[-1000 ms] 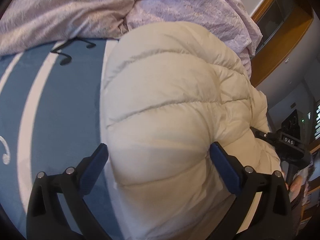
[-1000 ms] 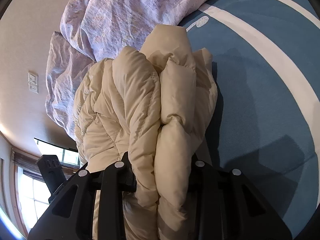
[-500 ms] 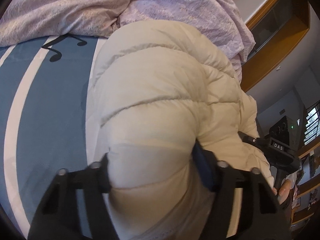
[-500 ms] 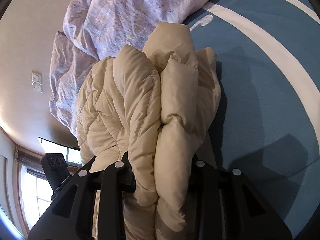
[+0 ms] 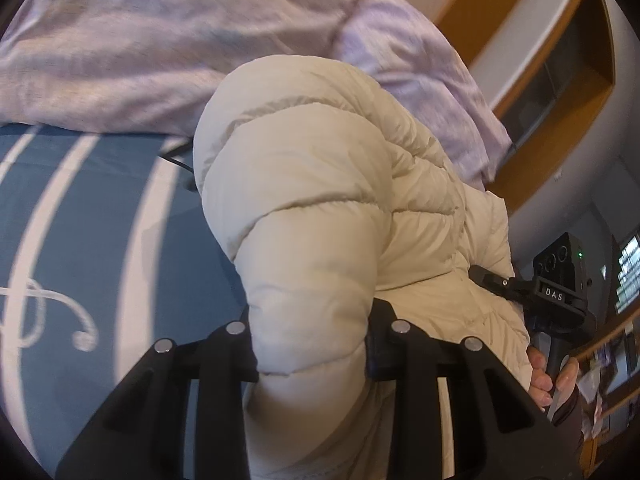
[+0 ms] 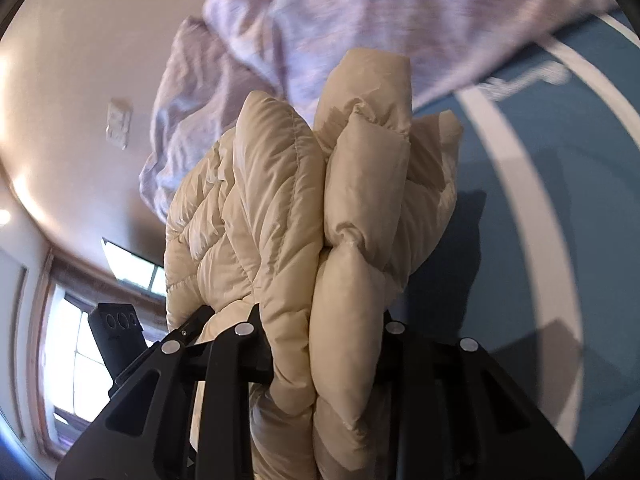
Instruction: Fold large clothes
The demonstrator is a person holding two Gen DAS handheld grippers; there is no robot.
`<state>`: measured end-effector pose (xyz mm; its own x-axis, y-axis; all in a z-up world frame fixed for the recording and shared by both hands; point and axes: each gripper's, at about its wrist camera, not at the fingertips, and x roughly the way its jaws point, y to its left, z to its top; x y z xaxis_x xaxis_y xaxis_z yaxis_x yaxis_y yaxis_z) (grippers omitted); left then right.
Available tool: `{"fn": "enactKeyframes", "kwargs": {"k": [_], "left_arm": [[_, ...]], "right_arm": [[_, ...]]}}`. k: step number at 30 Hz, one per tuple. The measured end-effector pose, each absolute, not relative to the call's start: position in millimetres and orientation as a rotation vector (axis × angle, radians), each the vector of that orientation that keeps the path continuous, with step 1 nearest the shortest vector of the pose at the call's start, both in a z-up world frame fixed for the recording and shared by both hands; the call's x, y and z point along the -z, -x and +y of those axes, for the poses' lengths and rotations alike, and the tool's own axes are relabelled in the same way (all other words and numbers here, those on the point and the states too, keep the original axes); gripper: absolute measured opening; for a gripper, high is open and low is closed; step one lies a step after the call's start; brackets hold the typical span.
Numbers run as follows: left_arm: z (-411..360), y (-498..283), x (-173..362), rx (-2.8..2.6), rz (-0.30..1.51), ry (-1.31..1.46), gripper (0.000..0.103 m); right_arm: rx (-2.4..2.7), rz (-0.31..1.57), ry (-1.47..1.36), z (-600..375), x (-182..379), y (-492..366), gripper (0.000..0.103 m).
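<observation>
Puffer jacket (image 5: 320, 208), cream and quilted, bunched in thick folds, raised over the blue bedsheet (image 5: 80, 240) near the lilac duvet (image 5: 140, 40) at the bed's far edge. Left gripper (image 5: 312, 352) level and low, jaws clamped on a fat quilted roll. Right gripper (image 6: 320, 352) tipped upward toward wall and window, jaws pinched on stacked layers. Right hand (image 5: 556, 380) wrapped round its handle, seen just beyond the jacket's right edge.
</observation>
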<state>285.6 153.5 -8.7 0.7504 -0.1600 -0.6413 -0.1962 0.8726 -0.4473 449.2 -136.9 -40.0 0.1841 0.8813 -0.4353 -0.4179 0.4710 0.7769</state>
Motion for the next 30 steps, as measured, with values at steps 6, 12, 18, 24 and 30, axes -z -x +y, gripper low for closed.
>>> {"fn": "enactKeyframes", "kwargs": {"k": [6, 12, 18, 24, 30], "left_arm": [[189.5, -276.6, 9.2, -0.103, 0.723, 0.535, 0.035], [212.6, -290.6, 35.6, -0.196, 0.766, 0.508, 0.052], [201.3, -294.5, 43.3, -0.327, 0.746, 0.321, 0.077], [178.2, -289.8, 30.0, -0.455, 0.724, 0.099, 0.089], [172.8, -281.2, 19.8, -0.478, 0.724, 0.101, 0.094]], "right_arm": [[-0.999, 0.983, -0.497, -93.6, 37.7, -452.3, 0.028], [-0.904, 0.998, -0.397, -63.8, 62.9, -462.1, 0.032], [-0.809, 1.016, -0.386, -66.7, 76.8, -460.5, 0.061], [-0.647, 0.863, -0.228, -85.1, 40.1, -439.1, 0.073], [-0.594, 0.696, -0.124, -82.6, -6.9, -412.2, 0.073]]}}
